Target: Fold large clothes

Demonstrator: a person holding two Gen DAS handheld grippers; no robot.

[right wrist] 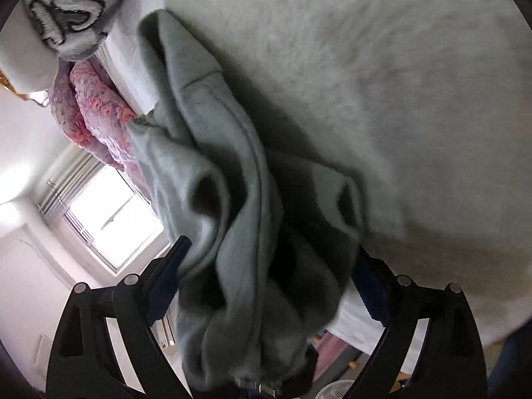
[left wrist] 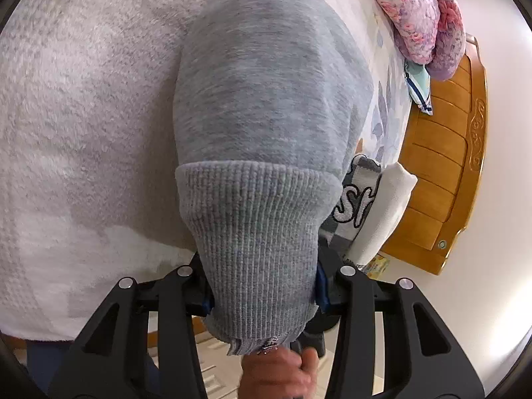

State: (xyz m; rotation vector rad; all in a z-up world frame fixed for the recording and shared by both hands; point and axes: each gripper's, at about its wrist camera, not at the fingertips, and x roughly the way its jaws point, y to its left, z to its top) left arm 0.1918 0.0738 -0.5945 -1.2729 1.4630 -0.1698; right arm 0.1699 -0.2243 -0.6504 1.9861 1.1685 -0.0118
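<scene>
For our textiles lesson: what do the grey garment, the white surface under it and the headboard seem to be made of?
Grey garment: soft matte jersey, probably cotton blend, with a rib-knit hem showing vertical ridges.
White surface: fluffy fleece-like pile, tufted and dull.
Headboard: wood, likely varnished, with an orange glossy sheen and carved trim.

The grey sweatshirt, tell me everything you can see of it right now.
The grey sweatshirt looks like soft fleecy cotton with a ribbed knit hem. The left gripper is shut on that ribbed band, and the body hangs away from it toward the white fluffy blanket. The right gripper holds a bunched, creased part with a stitched seam. A metal zipper piece shows at the hem's edge.
</scene>
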